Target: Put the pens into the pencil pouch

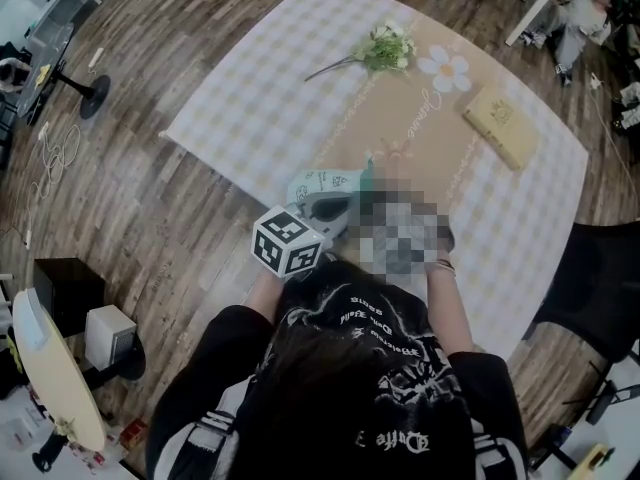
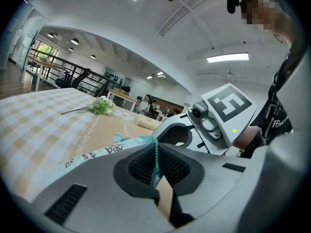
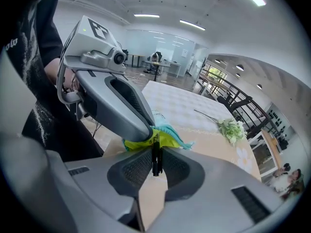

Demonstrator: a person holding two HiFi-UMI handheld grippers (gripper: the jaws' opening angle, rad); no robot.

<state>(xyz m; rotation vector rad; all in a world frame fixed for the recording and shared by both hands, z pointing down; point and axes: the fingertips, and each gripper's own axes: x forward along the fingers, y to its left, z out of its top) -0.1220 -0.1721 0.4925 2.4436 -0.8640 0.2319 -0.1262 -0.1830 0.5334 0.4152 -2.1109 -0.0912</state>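
The mint-green pencil pouch lies at the near edge of the checked table, right in front of the person. My left gripper is shut on the pouch's teal zipper edge and holds the mouth up. Its printed side trails off to the left. In the right gripper view the yellow lining shows at the mouth. My right gripper is shut on a black pen, whose far end sits at that yellow mouth. In the head view only the left gripper's marker cube shows; the right gripper is hidden.
A sprig of white flowers lies at the table's far side, near a daisy print. A tan book lies at the right. A black chair stands by the table's right corner.
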